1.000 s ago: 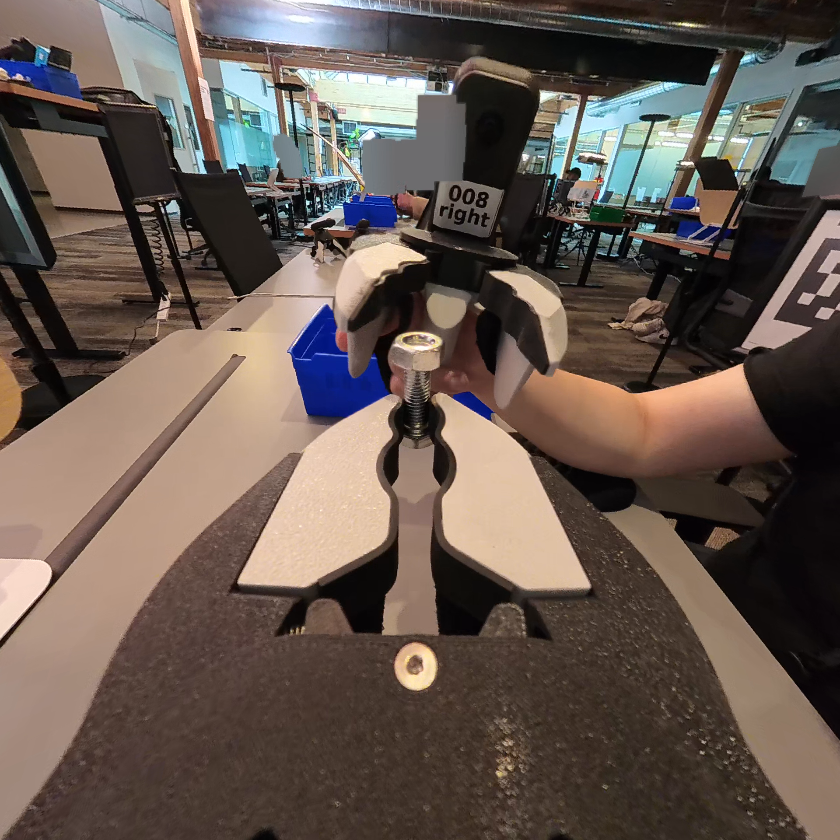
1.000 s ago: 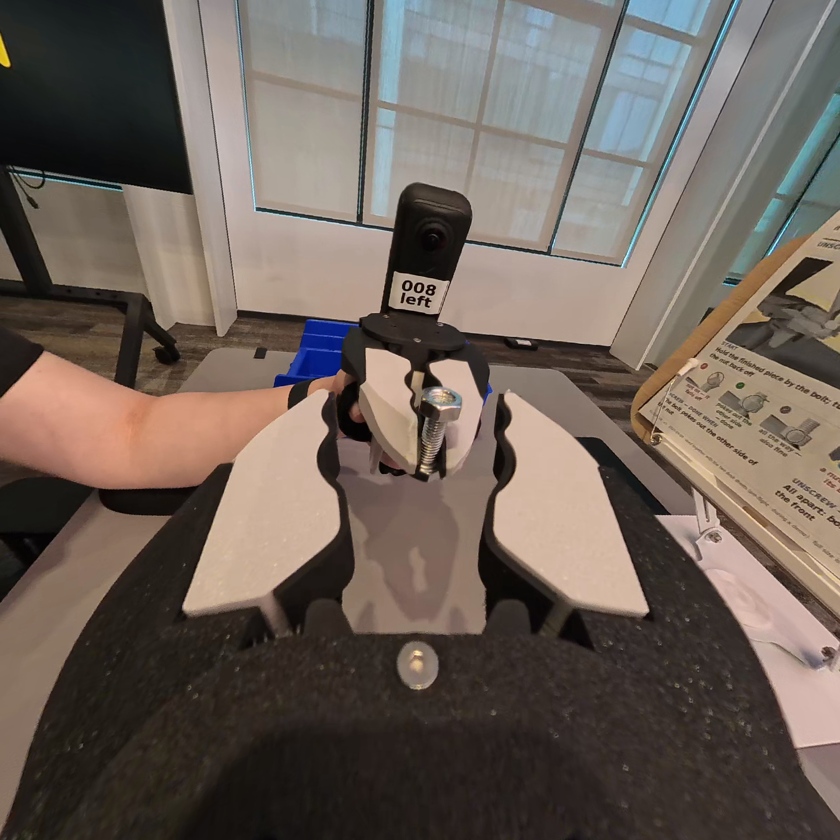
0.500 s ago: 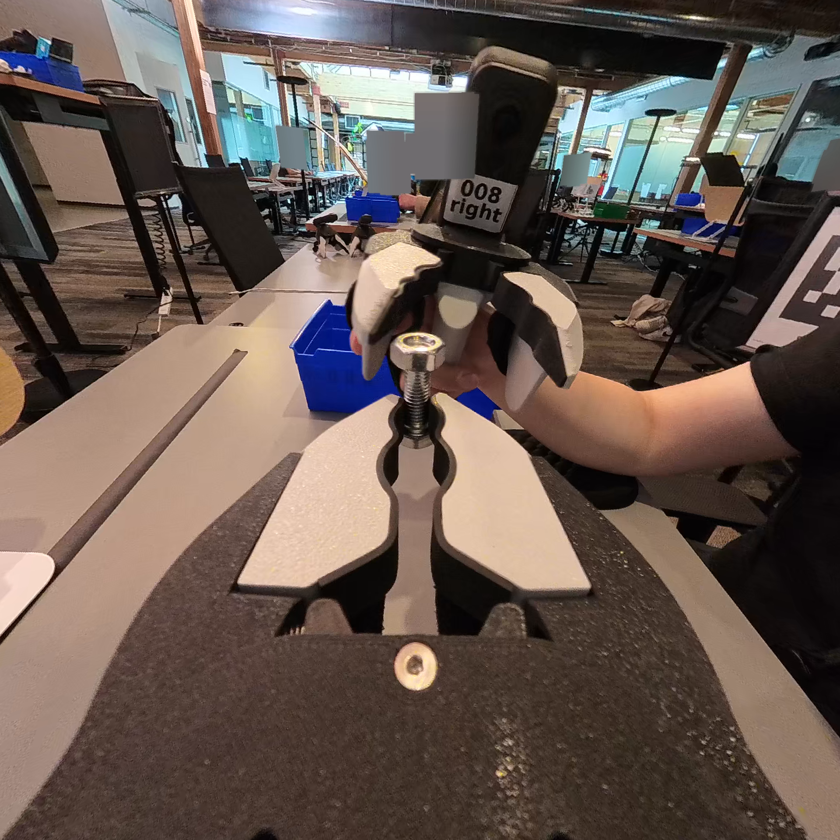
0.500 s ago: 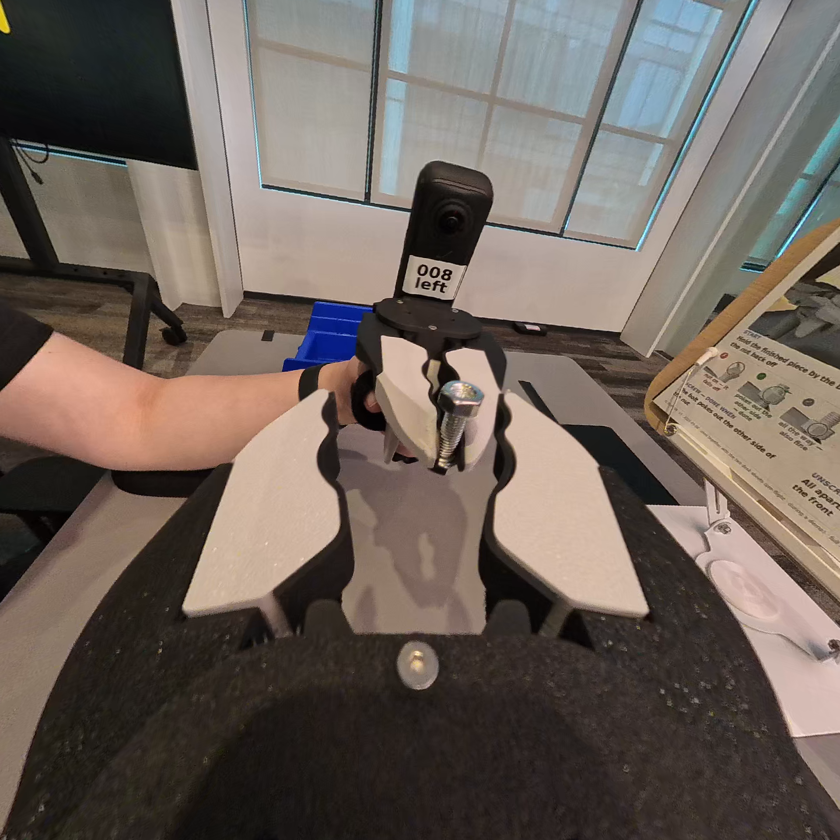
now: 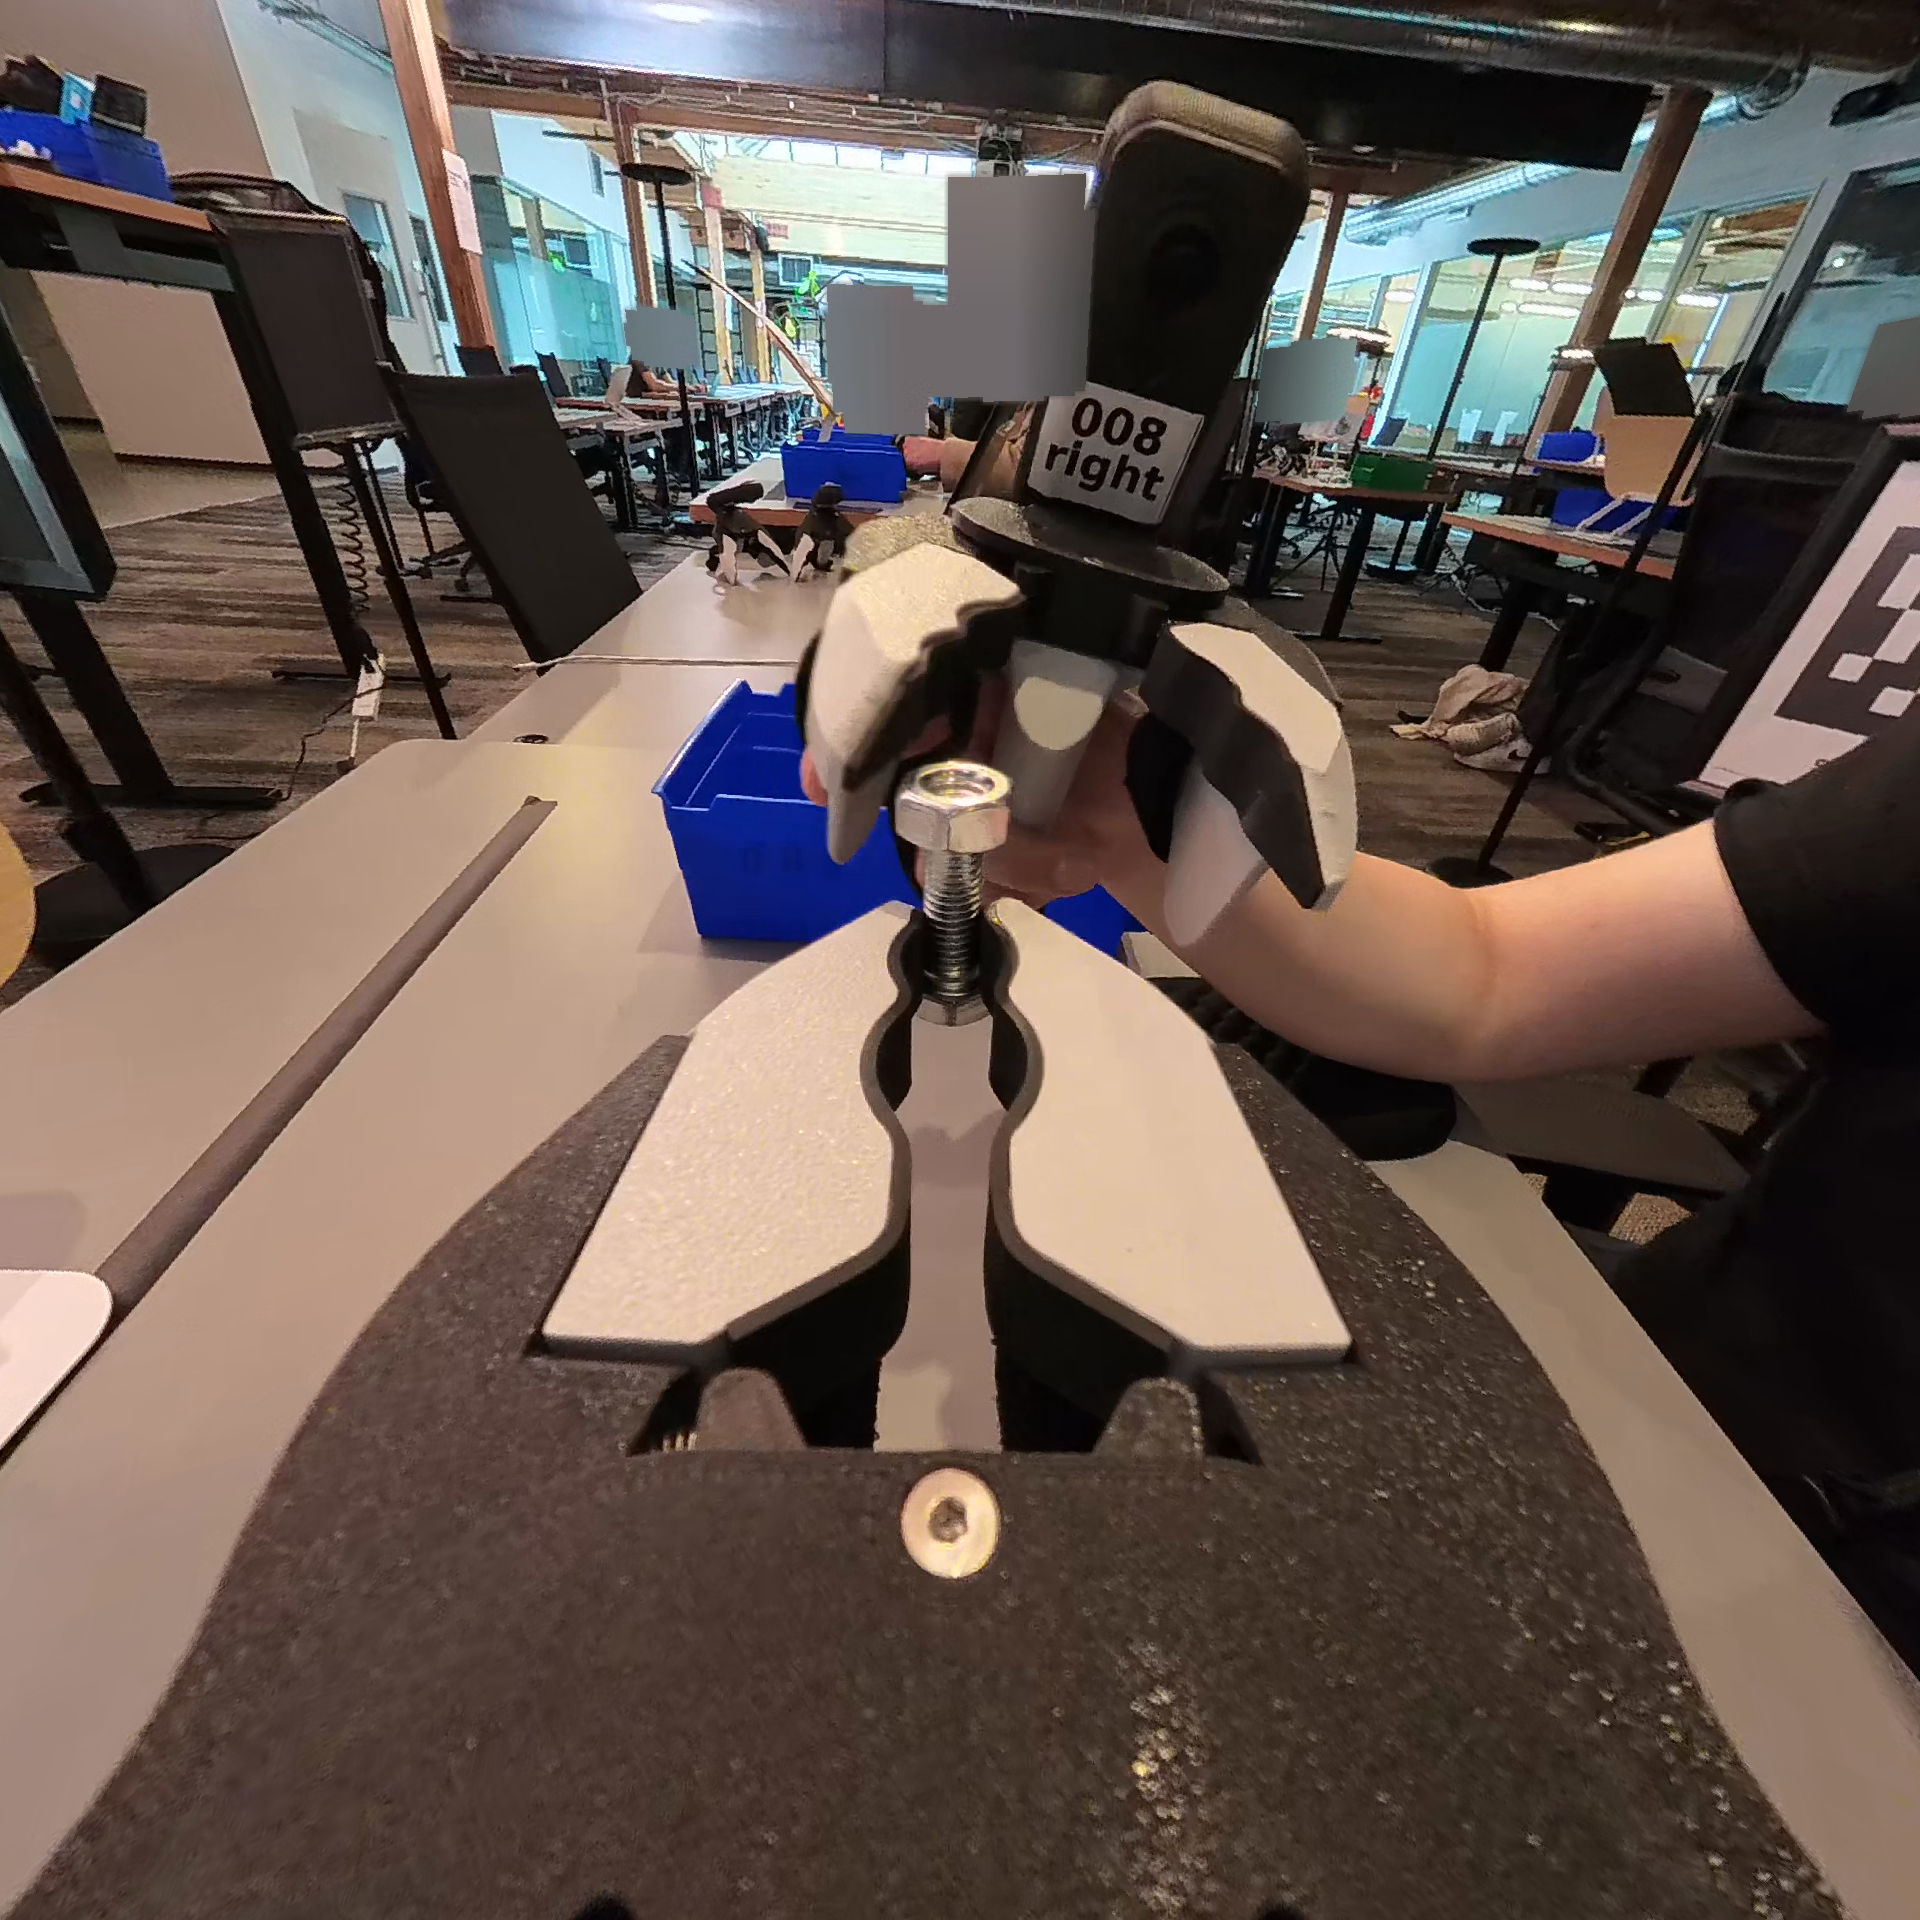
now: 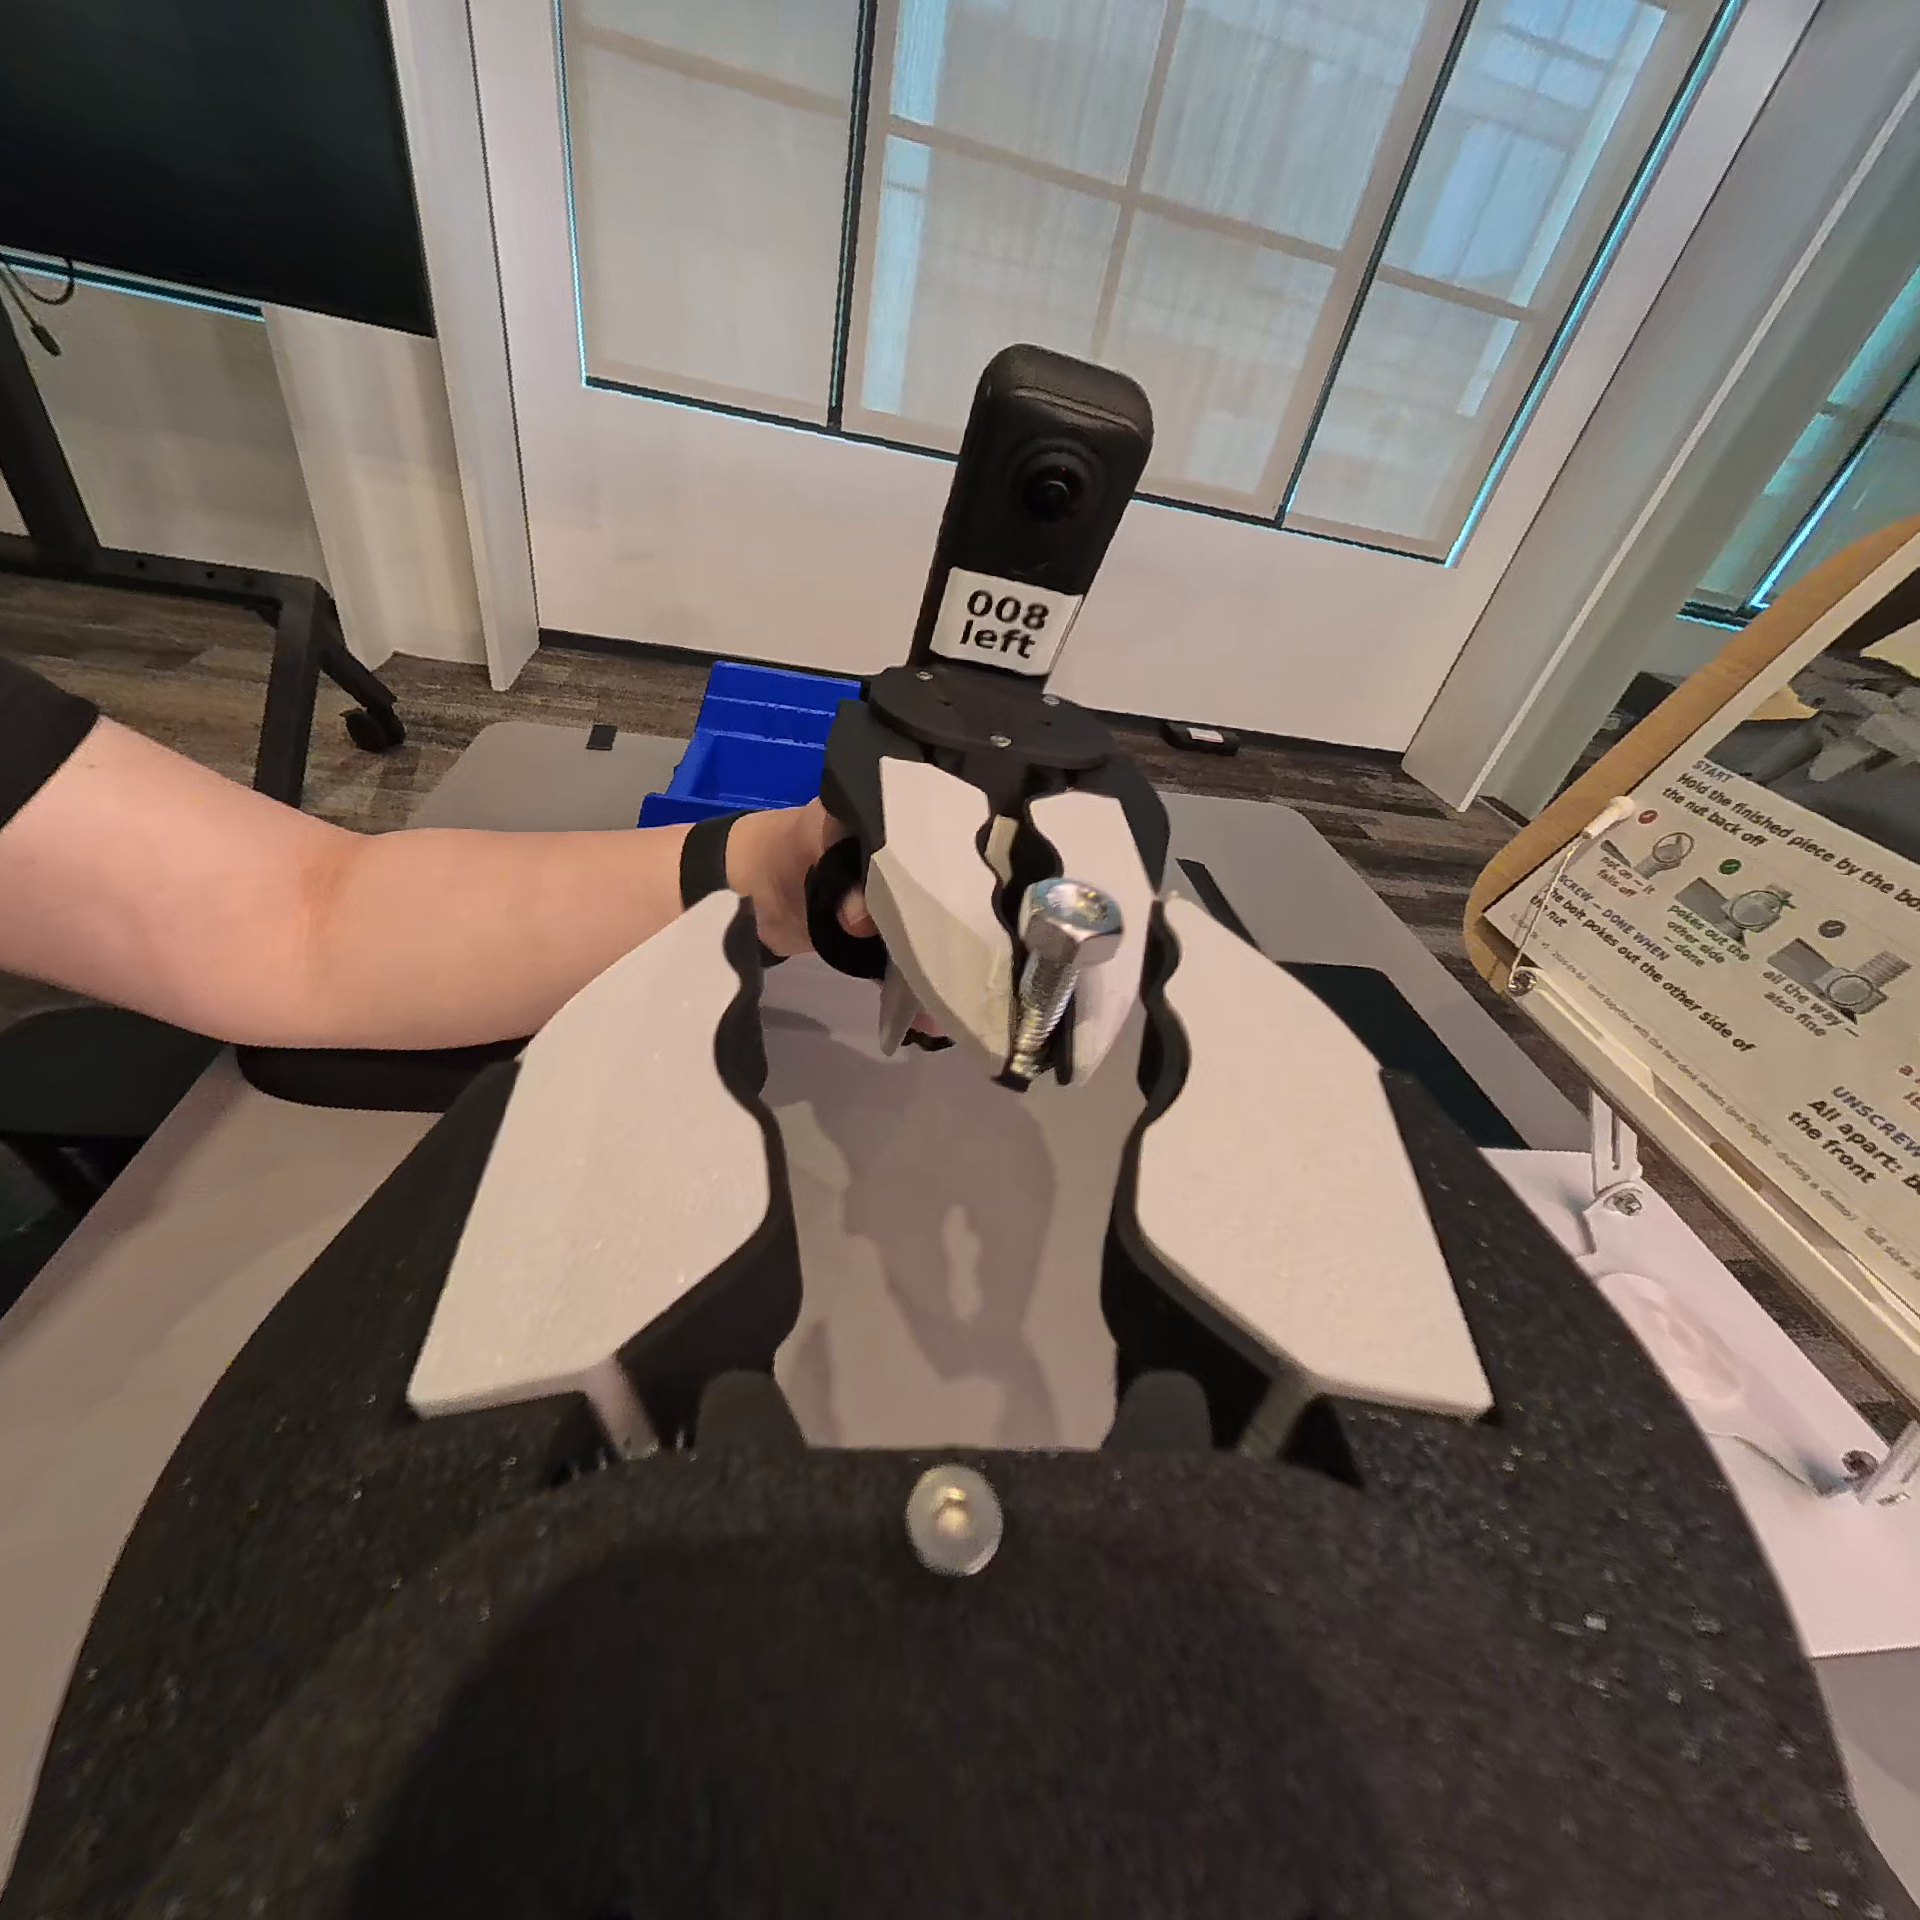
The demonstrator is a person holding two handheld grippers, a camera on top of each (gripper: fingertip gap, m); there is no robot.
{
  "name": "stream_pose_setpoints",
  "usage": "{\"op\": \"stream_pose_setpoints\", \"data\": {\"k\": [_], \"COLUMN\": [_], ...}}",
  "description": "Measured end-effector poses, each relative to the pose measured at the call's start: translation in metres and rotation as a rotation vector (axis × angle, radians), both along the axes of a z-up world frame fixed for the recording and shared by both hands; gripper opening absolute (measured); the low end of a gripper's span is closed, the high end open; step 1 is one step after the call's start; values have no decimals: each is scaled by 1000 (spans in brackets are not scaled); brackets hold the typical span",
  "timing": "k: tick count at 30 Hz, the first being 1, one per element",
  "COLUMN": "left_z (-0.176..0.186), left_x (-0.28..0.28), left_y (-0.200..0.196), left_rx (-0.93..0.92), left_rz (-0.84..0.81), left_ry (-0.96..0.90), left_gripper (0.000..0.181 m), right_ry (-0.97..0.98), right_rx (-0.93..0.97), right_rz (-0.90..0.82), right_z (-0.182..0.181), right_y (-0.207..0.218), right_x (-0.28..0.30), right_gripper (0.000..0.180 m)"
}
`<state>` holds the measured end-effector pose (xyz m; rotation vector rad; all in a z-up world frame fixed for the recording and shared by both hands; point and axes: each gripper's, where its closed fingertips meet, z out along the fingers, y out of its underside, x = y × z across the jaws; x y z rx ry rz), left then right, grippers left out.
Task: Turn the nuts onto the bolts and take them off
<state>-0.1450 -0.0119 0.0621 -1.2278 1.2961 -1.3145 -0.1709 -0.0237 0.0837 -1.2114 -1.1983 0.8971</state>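
Keep your left claw (image 5: 951, 961) clamped on the upright silver steel bolt (image 5: 951, 883), and bring the wide-open, empty right claw (image 6: 951, 971) squarely around its top hex piece (image 5: 953, 802).

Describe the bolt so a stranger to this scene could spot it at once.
Start at the grey table with the blue bin. Above it, the left gripper is shut on a bolt, hex head up and lower shank clamped. It is the only shiny threaded metal piece between any fingers; the right gripper is open and holds nothing.

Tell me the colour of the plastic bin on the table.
Bright blue plastic bin, clearest in the left wrist view.
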Motion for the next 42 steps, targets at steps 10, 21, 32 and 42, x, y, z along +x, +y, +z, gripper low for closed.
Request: {"op": "stream_pose_setpoints", "data": {"k": [10, 21, 32, 42], "left_z": [1, -1, 2, 5], "left_x": [-2, 3, 0, -7], "left_y": [3, -2, -2, 6], "left_rx": [-9, -6, -9, -7], "left_rz": [10, -7, -13, 25], "left_ry": [-6, 1, -7, -19], "left_gripper": [9, 9, 9, 9], "right_ry": [-22, -20, 25, -6], "right_rx": [3, -10, -25, -34], "right_rz": [11, 18, -29, 25], "right_z": [-2, -5, 1, -2], "right_y": [-4, -4, 3, -8], "right_x": [-3, -13, -1, 0], "right_gripper": [74, 81, 80, 77]}}
